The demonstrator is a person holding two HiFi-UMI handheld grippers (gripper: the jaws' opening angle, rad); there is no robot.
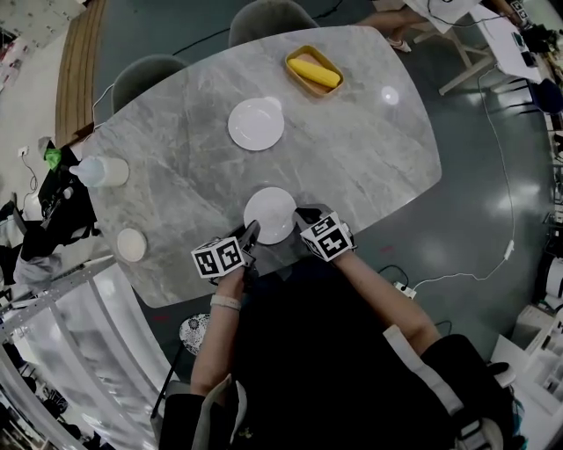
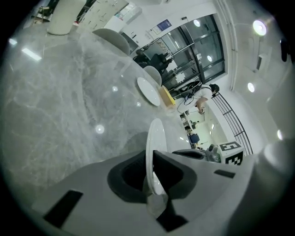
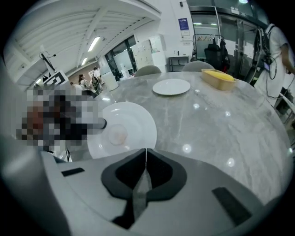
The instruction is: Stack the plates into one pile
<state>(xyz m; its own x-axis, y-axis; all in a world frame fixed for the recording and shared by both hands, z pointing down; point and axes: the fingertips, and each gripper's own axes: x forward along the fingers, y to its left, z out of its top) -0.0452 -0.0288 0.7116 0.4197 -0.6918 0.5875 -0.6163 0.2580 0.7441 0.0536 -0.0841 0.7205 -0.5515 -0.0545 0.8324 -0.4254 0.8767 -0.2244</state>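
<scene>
Clamping near plate (image 1: 270,215) rim between left gripper (image 2: 154,159) jaws, right gripper (image 3: 145,154) jaws pressed together empty just short of it; next, lifting onto far plate (image 1: 256,124) ahead.

Table (image 1: 361,149): grey marble-pattern top with rounded corners. Yellow tray (image 1: 294,76): at the far end of the table, holding one elongated yellow item (image 1: 315,72). White container (image 1: 104,171): near the left edge. Grey chair (image 1: 264,18) and second grey chair (image 1: 145,75): against the far side. White cable (image 1: 505,176): on the dark floor, right of the table
</scene>
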